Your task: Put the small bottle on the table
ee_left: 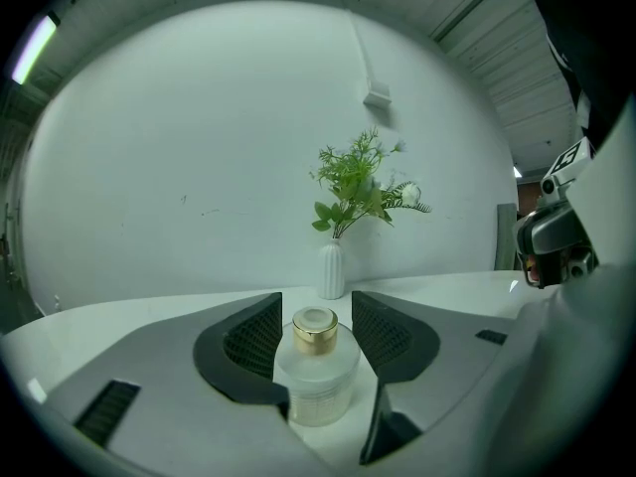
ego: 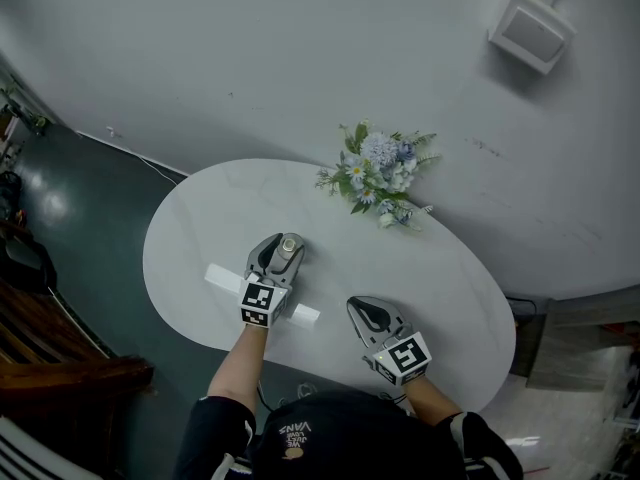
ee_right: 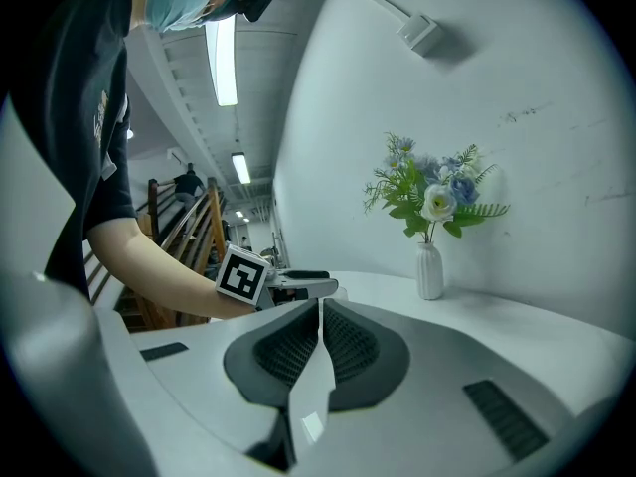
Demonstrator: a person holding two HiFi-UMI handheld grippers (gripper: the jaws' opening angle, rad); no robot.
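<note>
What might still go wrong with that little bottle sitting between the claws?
The bottle stands upright on the table, between the left gripper's open jaws, with little room on either side. If the gripper is pulled back crookedly, a jaw might clip the bottle and tip it over. The right gripper, shut and empty, is close by; a careless sweep towards the left might also knock the bottle.
</note>
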